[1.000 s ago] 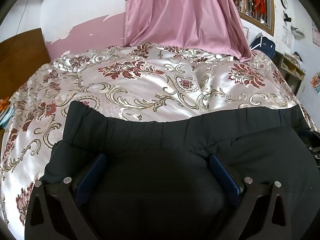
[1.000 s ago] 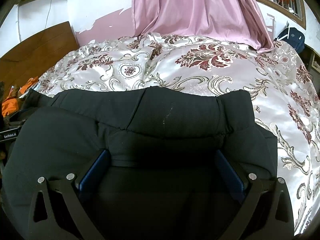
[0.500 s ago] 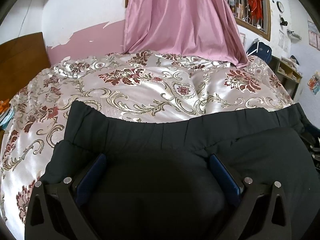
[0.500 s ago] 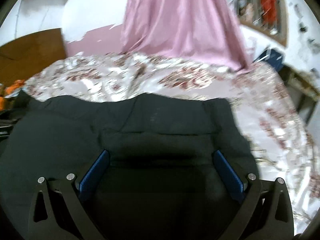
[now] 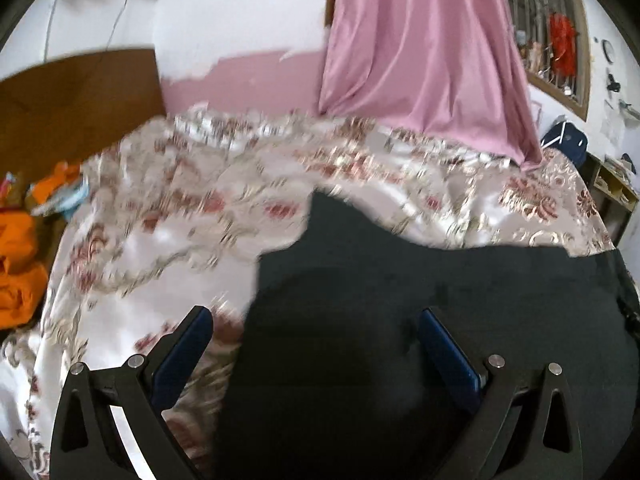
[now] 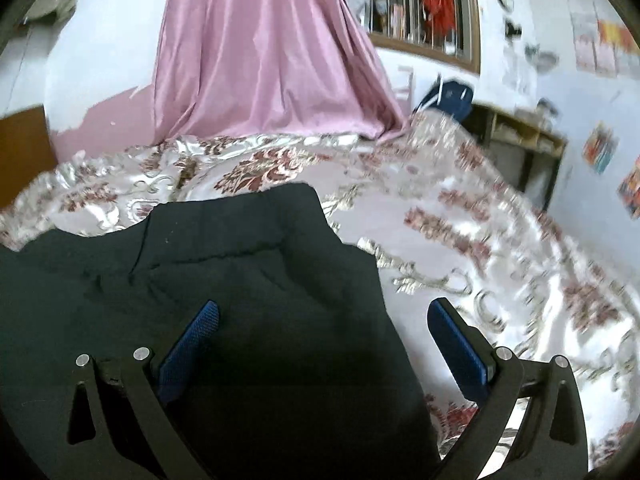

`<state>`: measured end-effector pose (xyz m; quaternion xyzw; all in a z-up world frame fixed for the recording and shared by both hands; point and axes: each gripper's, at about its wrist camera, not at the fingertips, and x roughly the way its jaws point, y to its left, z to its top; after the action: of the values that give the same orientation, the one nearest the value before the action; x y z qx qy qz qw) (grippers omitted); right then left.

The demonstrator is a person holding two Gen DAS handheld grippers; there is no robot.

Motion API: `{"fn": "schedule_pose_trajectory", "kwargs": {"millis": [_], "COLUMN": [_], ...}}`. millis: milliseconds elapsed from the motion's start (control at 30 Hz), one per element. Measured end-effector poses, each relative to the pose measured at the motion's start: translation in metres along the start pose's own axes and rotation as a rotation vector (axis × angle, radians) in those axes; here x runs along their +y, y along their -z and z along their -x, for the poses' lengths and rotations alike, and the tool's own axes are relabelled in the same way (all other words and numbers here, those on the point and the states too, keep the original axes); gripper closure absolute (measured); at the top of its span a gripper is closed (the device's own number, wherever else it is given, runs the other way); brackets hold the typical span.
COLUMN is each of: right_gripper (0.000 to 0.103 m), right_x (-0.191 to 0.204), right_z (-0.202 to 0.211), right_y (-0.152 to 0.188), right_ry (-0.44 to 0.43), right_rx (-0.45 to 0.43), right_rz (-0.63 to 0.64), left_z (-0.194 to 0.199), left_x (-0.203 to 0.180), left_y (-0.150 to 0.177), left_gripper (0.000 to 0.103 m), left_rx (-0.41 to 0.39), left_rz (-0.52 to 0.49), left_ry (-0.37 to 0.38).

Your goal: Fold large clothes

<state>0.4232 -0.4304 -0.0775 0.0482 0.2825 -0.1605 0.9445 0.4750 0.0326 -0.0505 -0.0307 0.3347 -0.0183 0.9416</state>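
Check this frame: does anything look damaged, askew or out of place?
Pink wall paint behind the bed is ragged and peeled. The black garment lies bunched on the floral bedspread. Both views are motion-blurred.

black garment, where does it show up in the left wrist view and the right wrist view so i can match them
Left wrist view: the black garment fills the lower middle and right, its left edge between the fingers of the left hand-held gripper.
Right wrist view: the garment fills the lower left and middle, its right edge between the fingers of the right hand-held gripper.
Shared landmark: the pink curtain hanging beyond the flowered bedspread.
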Motion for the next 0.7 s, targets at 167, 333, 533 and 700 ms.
{"fn": "schedule_pose_trajectory", "kwargs": {"millis": [167, 333, 533, 700], "right_gripper": [0.001, 0.001, 0.001, 0.001], "right_x": [-0.038, -0.050, -0.057, -0.059], "right_z": [-0.018, -0.021, -0.019, -0.013], "right_y": [0.011, 0.022, 0.032, 0.036], "right_ry": [-0.265, -0.372, -0.455, -0.461], "right_rx": [0.109, 0.141, 0.167, 0.150], "right_rz": [-0.154, -0.165, -0.137, -0.121], "left_z": [-0.008, -0.021, -0.023, -0.021], "left_x": [0.036, 0.045, 0.044, 0.046], "left_y": [0.009, 0.014, 0.020, 0.023], "left_gripper": [0.000, 0.000, 0.000, 0.000], "left_rx": [0.079, 0.154, 0.147, 0.131], "left_rz": [0.067, 0.084, 0.087, 0.091], "left_ry": [0.072, 0.159, 0.177, 0.183]}}
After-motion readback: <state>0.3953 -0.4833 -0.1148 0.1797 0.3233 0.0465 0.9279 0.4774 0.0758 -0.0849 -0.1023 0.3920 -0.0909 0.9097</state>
